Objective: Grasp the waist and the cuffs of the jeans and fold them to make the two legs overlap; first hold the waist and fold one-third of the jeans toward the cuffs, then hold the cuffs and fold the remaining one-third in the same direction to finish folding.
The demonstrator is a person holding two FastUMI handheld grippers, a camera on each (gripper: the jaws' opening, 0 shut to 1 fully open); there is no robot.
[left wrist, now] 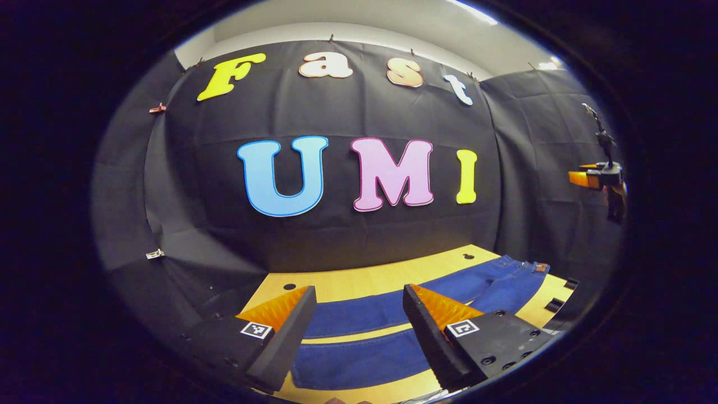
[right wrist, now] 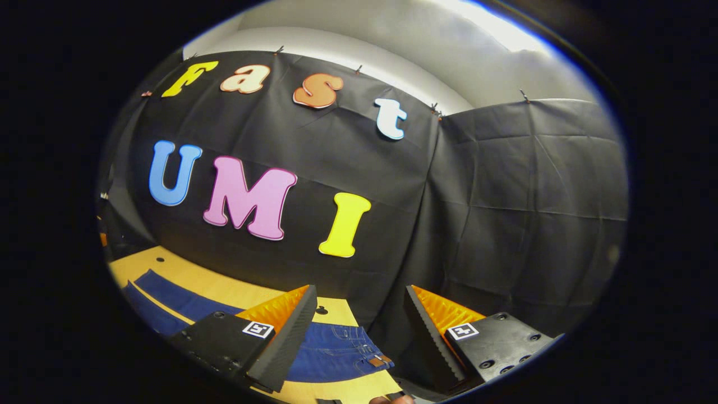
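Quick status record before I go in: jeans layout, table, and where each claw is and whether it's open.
jeans: spread flat, legs side by side with a strip of table between them, not folded
waist: at the end under the right claw, leather patch showing
table: light wood with dark holes
left claw: open, above the legs, holding nothing
right claw: open, above the waist, holding nothing

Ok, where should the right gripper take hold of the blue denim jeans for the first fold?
Probably at the waistband of the blue denim jeans, coming down from above: they lie flat on the yellow wooden table, the waist just below the open right gripper.
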